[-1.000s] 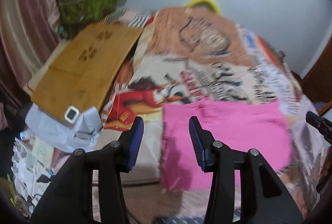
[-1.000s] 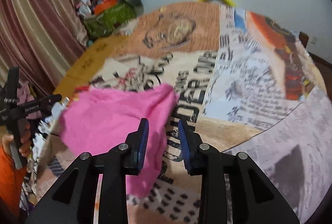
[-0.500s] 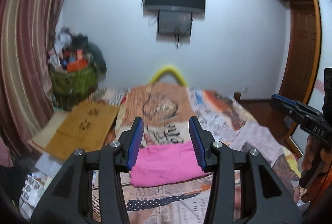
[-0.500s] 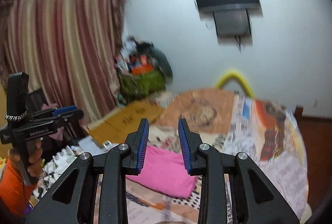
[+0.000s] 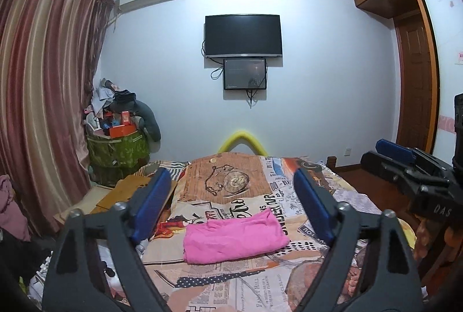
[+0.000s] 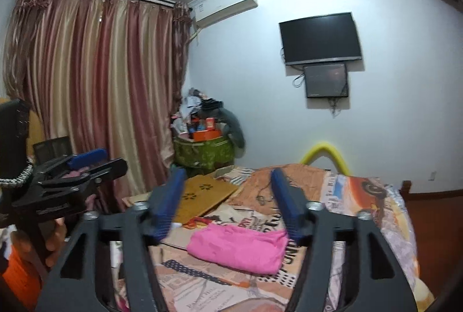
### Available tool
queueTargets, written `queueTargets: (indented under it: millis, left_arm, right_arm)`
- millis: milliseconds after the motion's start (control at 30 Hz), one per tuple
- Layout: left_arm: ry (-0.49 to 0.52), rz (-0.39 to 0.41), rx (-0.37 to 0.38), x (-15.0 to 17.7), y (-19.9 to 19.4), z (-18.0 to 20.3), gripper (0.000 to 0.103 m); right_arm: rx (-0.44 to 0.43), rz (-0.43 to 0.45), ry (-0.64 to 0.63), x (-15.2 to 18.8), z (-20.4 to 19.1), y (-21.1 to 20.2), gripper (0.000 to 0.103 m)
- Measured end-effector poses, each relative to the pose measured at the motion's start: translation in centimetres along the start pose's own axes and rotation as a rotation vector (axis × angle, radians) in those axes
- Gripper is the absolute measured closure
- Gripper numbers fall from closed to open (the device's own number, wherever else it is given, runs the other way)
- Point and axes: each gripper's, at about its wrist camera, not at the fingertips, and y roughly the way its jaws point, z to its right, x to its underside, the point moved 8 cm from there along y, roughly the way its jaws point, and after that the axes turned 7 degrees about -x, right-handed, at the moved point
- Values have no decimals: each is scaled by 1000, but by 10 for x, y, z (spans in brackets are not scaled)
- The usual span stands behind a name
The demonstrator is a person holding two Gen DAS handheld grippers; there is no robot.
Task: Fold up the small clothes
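Note:
A pink garment (image 5: 235,236) lies folded into a flat rectangle on the printed bedspread (image 5: 231,283); it also shows in the right wrist view (image 6: 240,247). My left gripper (image 5: 231,202) is open and empty, held well back from and above the garment. My right gripper (image 6: 227,203) is open and empty too, raised above the bed. The right gripper shows at the right edge of the left wrist view (image 5: 411,167). The left gripper shows at the left edge of the right wrist view (image 6: 72,176).
A cardboard sheet (image 6: 202,196) lies at the bed's left side. A green basket piled with things (image 5: 118,147) stands by the striped curtain (image 5: 43,109). A television (image 5: 243,36) hangs on the far wall. A wooden wardrobe (image 5: 416,80) stands at right.
Both grippers have pulled back and tilted up from close over the garment to a raised, level view of the room. Both jaws have opened wider. The garment lies still on the bed.

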Motion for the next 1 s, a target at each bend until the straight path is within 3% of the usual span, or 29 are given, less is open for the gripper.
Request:
queueTargets:
  millis: [133,267,1000]
  left_arm:
    - [-17,4,0,3,-5,-1,1]
    - [-27,8,-13,6,-5,-4,0]
    - [-63,-1,-1,10,-3,-5,0]
  right_arm:
    - [24,-7,-3,0,-3,-3,18]
    - [55,2,-12,-3,-1,-5,1]
    - [74,-19,-24,6,-4,-11,0]
